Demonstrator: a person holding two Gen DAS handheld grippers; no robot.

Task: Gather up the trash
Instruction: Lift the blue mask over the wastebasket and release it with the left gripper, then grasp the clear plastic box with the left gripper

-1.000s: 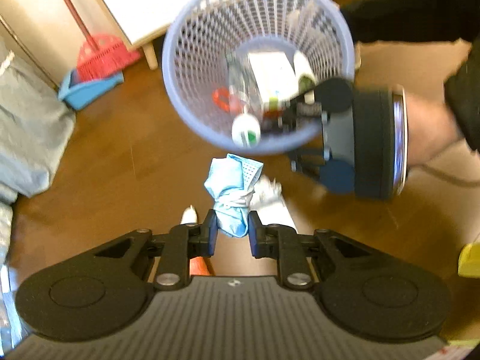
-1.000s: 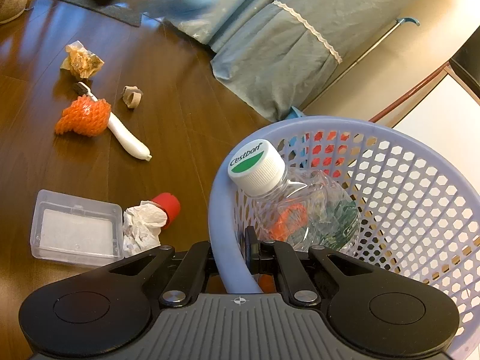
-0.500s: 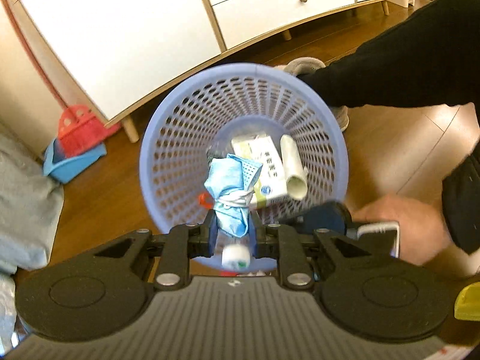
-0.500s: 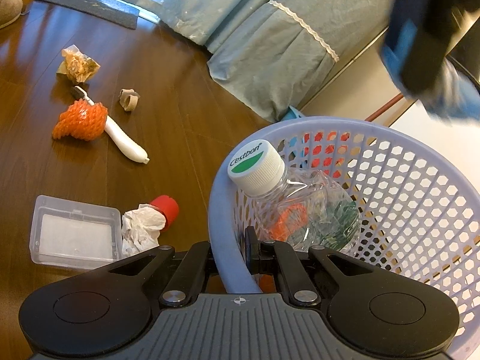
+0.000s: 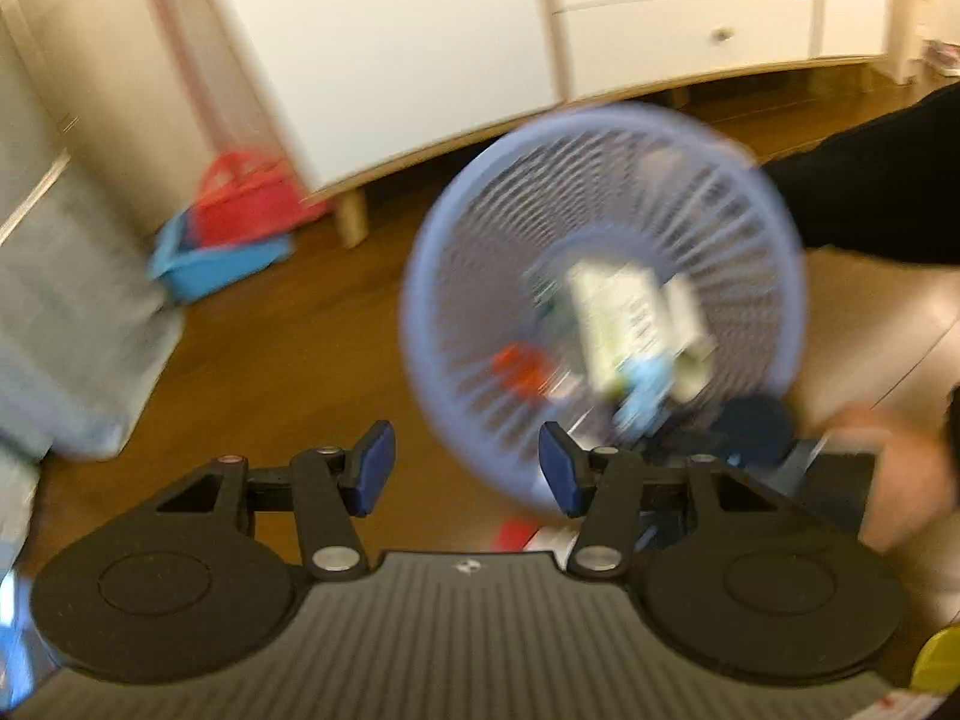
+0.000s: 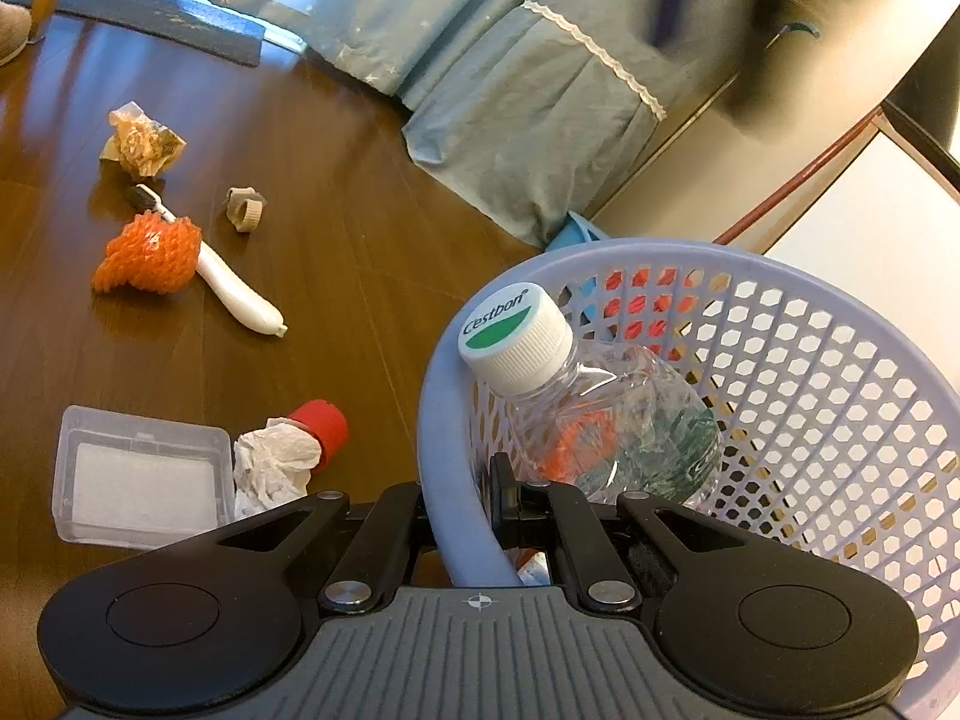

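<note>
My main worry is the basket [image 6: 780, 372] — I carry it only by a pinch on its rim with the right claw [image 6: 462, 516], low in the right wrist frame, and the load inside leans. The water bottle [image 6: 600, 414] rests with its cap right at the rim, so a tilt or a slip of that thin grip could roll it out or drop the whole basket. The left wrist frame is badly blurred, so I cannot judge well where my left claw [image 5: 465, 474] sits against the rim; swinging it across could knock the basket.

The right claw is pressed together on the basket's rim, one finger outside the wall and one inside. The left claw has just been opening and now stands partly spread with nothing between its pads; the blue wad [image 5: 645, 384] lies in the basket bottom beside a white carton [image 5: 618, 318].

More trash waits on the floor at the left of the right wrist frame: the orange net [image 6: 150, 252], a white tube [image 6: 237, 291], a crumpled wrapper [image 6: 141, 141], a clear plastic box [image 6: 141, 477] and a tissue [image 6: 273, 465] against a red cap [image 6: 321, 426].
</note>
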